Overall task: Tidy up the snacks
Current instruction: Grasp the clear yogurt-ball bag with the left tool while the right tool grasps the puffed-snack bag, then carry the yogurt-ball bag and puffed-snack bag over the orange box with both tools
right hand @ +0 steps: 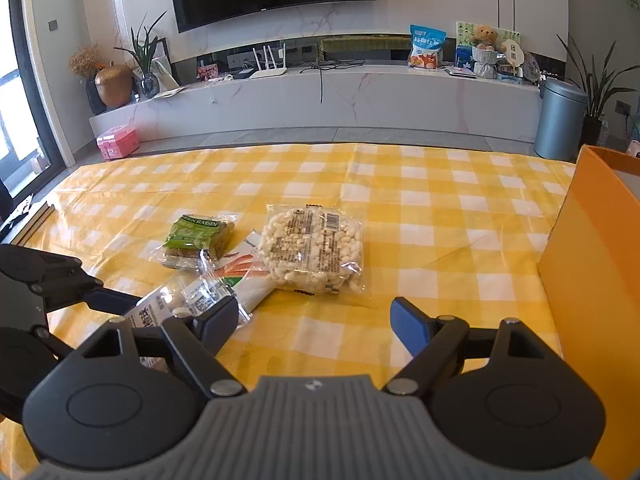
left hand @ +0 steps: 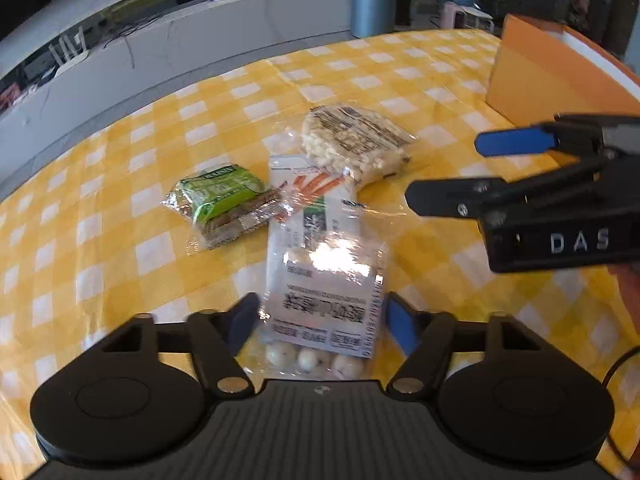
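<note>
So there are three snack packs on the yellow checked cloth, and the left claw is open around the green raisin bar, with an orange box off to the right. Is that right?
Not quite. The left wrist view shows the left gripper open around the clear packet of white balls, not the green raisin bar, which lies apart on the cloth. The rest holds: three packs, counting the puffed rice pack, and the orange box on the right.

Left gripper (left hand: 320, 320) low and level, jaws parted with a pad on each side of a clear snack bag (left hand: 320, 280), contact unclear; right gripper (right hand: 316, 324) wide open and unloaded, held just right of the left.
</note>
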Demonstrator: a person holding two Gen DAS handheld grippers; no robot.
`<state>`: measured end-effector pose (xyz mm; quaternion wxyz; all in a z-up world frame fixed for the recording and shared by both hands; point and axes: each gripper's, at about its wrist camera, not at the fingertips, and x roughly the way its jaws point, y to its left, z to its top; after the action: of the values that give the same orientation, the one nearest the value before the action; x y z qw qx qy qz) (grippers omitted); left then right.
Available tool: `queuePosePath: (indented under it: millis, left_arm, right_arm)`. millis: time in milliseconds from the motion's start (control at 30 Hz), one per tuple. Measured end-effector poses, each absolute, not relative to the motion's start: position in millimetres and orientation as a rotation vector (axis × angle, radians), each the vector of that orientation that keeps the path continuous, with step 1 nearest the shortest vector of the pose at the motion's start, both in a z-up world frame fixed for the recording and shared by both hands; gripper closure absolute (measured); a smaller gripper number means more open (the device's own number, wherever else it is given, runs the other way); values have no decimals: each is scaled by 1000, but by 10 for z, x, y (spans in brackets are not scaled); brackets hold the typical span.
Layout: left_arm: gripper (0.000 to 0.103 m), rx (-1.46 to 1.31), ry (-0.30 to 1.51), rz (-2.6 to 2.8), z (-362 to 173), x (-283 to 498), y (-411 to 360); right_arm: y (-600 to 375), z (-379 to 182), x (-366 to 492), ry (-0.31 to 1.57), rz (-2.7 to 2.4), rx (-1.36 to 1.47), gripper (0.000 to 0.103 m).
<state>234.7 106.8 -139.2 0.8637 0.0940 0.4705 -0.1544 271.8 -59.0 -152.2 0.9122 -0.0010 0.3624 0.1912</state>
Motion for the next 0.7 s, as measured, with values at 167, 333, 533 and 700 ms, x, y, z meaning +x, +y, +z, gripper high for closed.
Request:
queuePosePath:
  millis: [167,333,533,700]
  left_arm:
    - [37,64,960,-318,-1267,2377,1218]
    - [37,-17,923,-223,-1190,2424,1377]
    - [37,-63,886,-133,-1157,2460,1491]
    - [37,-76,880,-121,-1158,2466,1525]
  right_arm:
    - [-498,-1495,2803,732,407,-18,20]
    - [-393,-1504,2989,741,401,-14,18]
    - [-264,-1628,3247,783,366,-27,18]
    - [-198,-1716,3395,813,349,-36,19]
